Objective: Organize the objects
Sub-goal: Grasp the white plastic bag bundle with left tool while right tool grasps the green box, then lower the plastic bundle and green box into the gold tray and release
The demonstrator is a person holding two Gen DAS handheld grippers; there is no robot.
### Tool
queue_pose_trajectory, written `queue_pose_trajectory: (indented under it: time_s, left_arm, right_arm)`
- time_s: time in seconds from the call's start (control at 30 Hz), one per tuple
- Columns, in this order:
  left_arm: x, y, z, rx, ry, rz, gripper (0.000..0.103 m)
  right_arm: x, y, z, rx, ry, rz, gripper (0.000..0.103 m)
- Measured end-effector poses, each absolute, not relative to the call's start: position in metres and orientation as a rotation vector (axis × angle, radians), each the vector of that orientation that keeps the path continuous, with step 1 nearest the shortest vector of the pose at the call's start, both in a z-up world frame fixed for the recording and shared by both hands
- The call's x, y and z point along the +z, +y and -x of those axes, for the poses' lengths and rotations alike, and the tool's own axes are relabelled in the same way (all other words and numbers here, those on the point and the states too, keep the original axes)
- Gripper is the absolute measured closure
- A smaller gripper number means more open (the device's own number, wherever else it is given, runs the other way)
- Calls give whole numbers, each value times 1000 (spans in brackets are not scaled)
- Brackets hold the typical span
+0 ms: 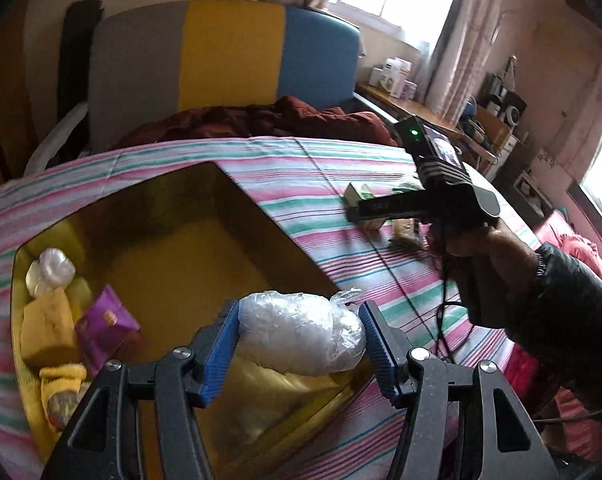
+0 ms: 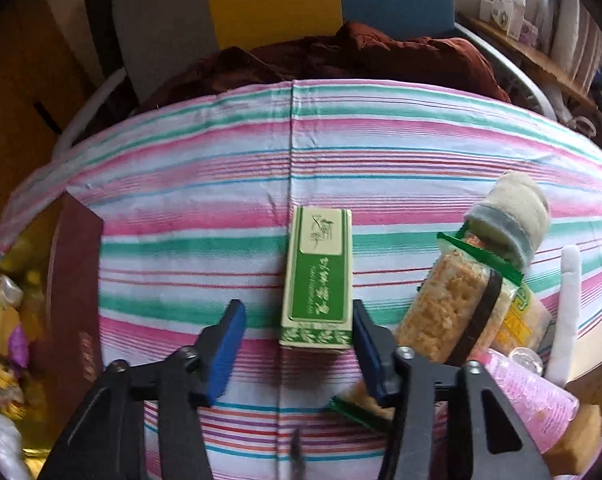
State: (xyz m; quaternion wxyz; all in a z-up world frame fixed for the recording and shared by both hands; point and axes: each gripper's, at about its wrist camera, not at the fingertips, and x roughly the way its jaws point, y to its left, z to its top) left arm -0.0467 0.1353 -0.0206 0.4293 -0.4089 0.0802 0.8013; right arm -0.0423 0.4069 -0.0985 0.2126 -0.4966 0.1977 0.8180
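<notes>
My left gripper (image 1: pixel 301 340) is shut on a clear plastic bag of white stuff (image 1: pixel 301 334) and holds it over the near side of a gold-lined box (image 1: pixel 173 216). The box holds a yellow sponge (image 1: pixel 47 330), a purple packet (image 1: pixel 107 322), a white bundle (image 1: pixel 51 270) and a yellow sock roll (image 1: pixel 61 388). My right gripper (image 2: pixel 299 332) is open, its jaws either side of the near end of a green and cream carton (image 2: pixel 317 276) lying on the striped cloth (image 2: pixel 181 184). The right gripper also shows in the left wrist view (image 1: pixel 361 208).
Right of the carton lie a wrapped rice cracker bar (image 2: pixel 449 300), a rolled beige sock (image 2: pixel 513 212), a pink bottle (image 2: pixel 529 396) and a white stick (image 2: pixel 569 304). The box's maroon wall (image 2: pixel 75 280) stands at left. A maroon blanket (image 2: pixel 341 56) and a striped headboard (image 1: pixel 229 48) lie behind.
</notes>
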Motion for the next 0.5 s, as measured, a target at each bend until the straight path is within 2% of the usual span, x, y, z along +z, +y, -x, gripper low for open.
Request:
queue_pose_trajectory:
  time_s: [0.03, 0.07, 0.5]
  left_arm:
    - [-22, 134, 48, 2005, 193, 1027, 42]
    - [-24, 131, 49, 2015, 180, 1036, 42]
    - [-10, 103, 76, 2194, 113, 1028, 42]
  right_arm:
    - [-97, 408, 40, 2269, 537, 1373, 70]
    - [-96, 409, 37, 2263, 535, 1371, 71]
    - [-23, 333, 20, 2605, 481, 1264, 71]
